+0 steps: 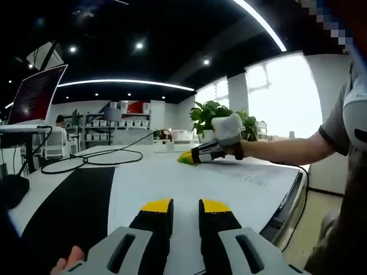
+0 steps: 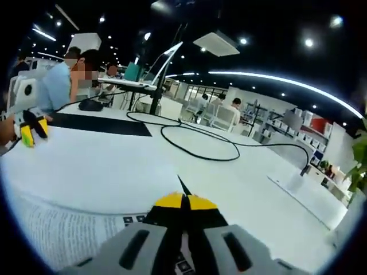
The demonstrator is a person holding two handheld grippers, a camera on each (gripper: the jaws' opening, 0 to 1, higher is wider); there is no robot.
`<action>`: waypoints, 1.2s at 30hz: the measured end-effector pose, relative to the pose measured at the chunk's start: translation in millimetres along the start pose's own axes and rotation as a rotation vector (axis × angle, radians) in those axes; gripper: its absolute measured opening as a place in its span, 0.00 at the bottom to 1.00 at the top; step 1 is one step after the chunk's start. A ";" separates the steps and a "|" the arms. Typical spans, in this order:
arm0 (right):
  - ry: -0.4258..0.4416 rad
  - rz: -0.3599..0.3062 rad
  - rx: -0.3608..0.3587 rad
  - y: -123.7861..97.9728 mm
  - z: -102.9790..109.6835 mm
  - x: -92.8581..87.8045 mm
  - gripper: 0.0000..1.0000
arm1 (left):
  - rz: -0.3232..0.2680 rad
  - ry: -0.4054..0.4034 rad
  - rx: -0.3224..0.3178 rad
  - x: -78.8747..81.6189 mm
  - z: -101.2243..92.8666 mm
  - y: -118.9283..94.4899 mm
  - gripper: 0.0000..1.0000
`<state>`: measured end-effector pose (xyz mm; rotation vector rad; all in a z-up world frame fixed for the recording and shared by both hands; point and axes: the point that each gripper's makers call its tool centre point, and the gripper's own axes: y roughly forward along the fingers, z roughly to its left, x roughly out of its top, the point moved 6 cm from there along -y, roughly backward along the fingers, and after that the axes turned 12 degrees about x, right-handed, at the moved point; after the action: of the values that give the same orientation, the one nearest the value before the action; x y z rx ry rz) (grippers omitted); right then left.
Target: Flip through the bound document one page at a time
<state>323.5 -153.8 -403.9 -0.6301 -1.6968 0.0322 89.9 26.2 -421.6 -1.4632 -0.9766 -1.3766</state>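
Our right yellow-tipped gripper [image 2: 183,201] pinches the large white printed paper page [image 2: 86,172] mid-turn; our left gripper [image 1: 186,207] hovers slightly parted, empty. Pages remaining: unclear.

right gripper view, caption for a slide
Yellow-tipped hand-held gripper shut at the printed page's edge on a white table.

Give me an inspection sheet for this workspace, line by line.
Surface: white table with a black mat.
Job's things: document lies open, printed page showing.
Clutter: laptop on a stand.
Grippers: left gripper slightly open over the page; right gripper shut at the page edge.
Cables: black cable looped across the table.
Surroundings: plant, shelves, seated people, bright windows.
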 end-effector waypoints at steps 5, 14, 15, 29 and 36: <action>0.024 -0.025 0.016 -4.1 6.2 0.0 0.01 | -0.001 0.002 0.005 0.2 0.7 0.7 0.18; 0.011 -0.067 0.108 -17.7 43.1 6.2 0.01 | -0.002 0.002 0.008 0.6 1.1 1.4 0.18; 0.012 -0.073 0.122 -19.5 48.0 6.9 0.01 | -0.002 0.003 0.008 0.6 1.2 1.4 0.18; 0.003 -0.128 0.223 -37.1 74.5 12.7 0.01 | -0.001 0.002 0.008 1.4 2.8 2.0 0.18; -0.054 -0.148 0.275 -50.9 106.8 17.4 0.01 | 0.000 0.001 0.007 2.9 3.5 2.5 0.18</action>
<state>204.3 -155.8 -395.2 -0.3001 -1.7478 0.1755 93.6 28.7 -419.0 -1.4572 -0.9802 -1.3729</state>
